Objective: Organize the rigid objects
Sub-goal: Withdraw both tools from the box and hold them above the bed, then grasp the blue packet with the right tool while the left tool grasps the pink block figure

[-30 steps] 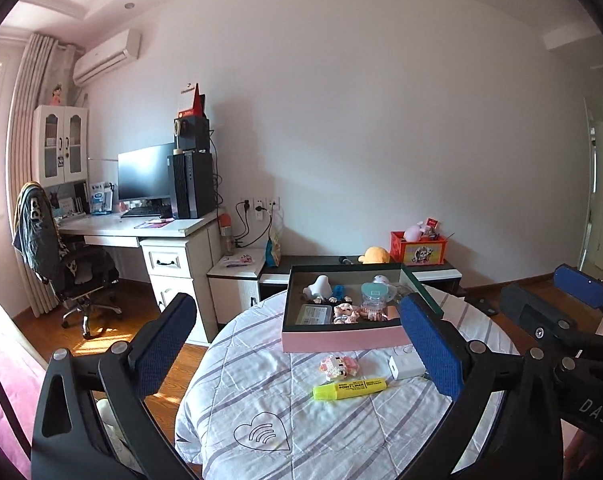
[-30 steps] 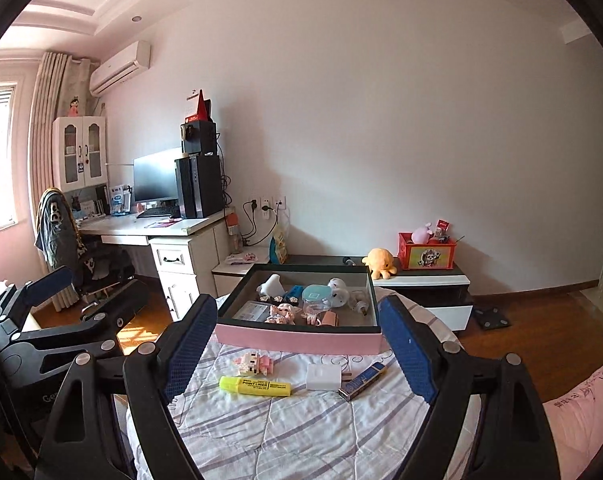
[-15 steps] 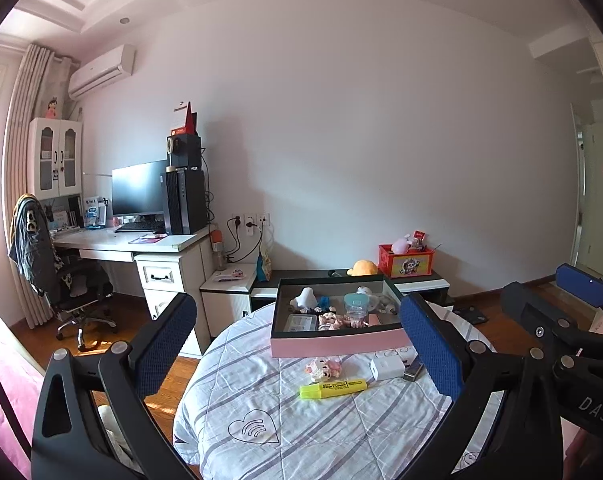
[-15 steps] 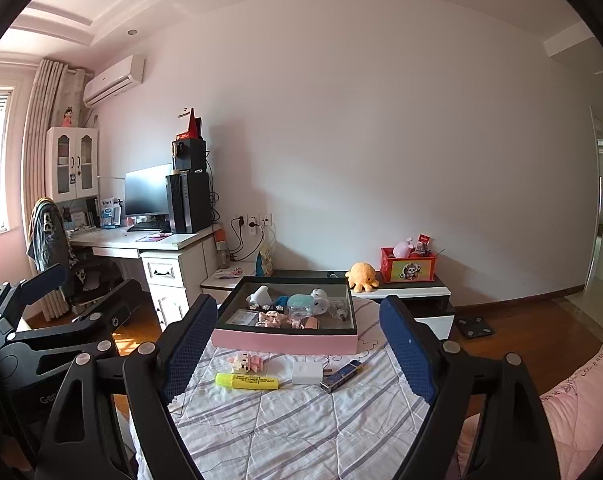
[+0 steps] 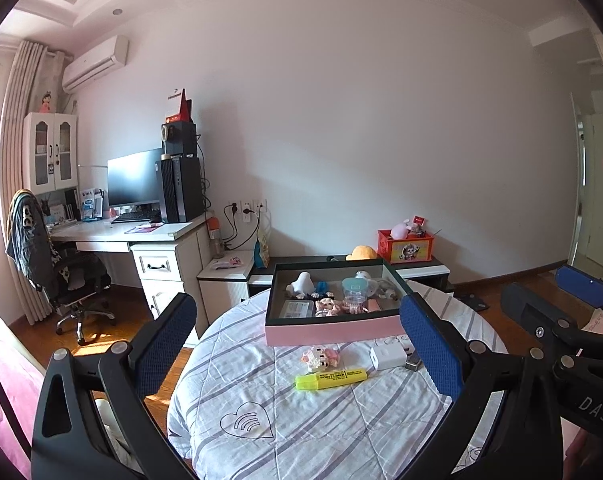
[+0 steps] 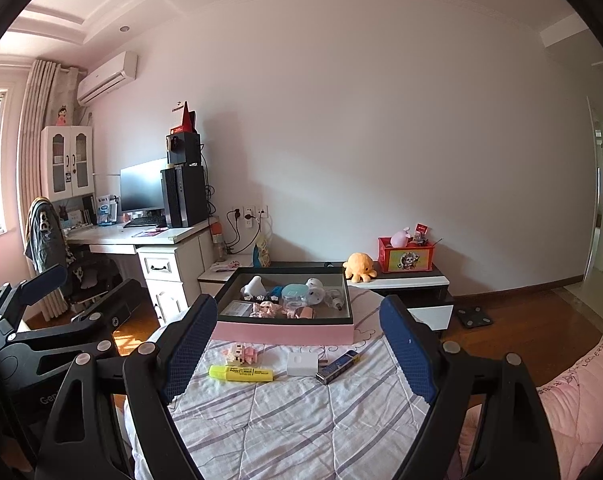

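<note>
A pink box with a dark rim (image 5: 333, 330) (image 6: 285, 332) stands on the round table and holds several small items. In front of it lie a pink block toy (image 5: 319, 358) (image 6: 241, 353), a yellow highlighter (image 5: 330, 379) (image 6: 240, 373), a white charger (image 5: 387, 357) (image 6: 302, 363) and a blue lighter-like stick (image 6: 338, 366). My left gripper (image 5: 297, 364) is open and empty, held above the table's near side. My right gripper (image 6: 297, 348) is open and empty, also short of the objects.
The table wears a striped quilted cover (image 5: 301, 432). A desk with monitor and computer tower (image 5: 149, 232) and an office chair (image 5: 61, 276) stand at the left. A low cabinet with a red toy box (image 6: 405, 258) and orange plush (image 6: 359, 266) stands behind the table. Pink bedding (image 6: 573, 400) lies at the right.
Both grippers have pulled back and tilted slightly, so the table and box look smaller and lower. Both stay open and empty. The objects have not moved.
</note>
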The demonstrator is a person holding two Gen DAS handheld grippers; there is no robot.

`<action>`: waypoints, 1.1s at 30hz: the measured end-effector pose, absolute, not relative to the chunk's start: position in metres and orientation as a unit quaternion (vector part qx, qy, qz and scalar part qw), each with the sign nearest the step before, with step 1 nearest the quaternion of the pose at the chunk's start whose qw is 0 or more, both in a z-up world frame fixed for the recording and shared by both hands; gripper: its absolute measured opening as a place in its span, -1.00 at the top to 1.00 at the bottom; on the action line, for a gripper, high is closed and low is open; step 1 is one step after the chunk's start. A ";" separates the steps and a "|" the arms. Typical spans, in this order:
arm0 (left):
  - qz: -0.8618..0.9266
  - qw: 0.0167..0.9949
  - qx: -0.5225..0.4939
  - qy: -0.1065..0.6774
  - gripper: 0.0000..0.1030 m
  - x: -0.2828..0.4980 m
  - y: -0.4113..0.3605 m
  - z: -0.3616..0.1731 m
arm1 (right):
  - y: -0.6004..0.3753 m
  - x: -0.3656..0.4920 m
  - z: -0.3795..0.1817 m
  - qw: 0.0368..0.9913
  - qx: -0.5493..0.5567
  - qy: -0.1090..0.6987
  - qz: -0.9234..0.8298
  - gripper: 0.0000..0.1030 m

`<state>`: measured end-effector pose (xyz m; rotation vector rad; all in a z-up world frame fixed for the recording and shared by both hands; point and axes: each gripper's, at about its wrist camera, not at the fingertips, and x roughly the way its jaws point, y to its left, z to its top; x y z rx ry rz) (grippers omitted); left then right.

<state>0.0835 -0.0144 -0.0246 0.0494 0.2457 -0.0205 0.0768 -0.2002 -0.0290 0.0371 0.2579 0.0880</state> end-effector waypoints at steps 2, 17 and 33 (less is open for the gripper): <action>-0.011 0.990 0.026 0.136 -1.00 0.094 -0.014 -0.032 | -0.201 0.084 -0.035 0.989 0.020 0.139 0.044 -0.65; -0.057 0.945 0.008 0.320 -1.00 0.190 -0.013 -0.139 | -0.212 0.176 -0.129 0.959 0.048 0.274 0.058 -0.65; -0.031 0.902 -0.024 0.430 -1.00 0.296 -0.012 -0.197 | -0.246 0.253 -0.192 0.930 0.083 0.356 0.026 -0.65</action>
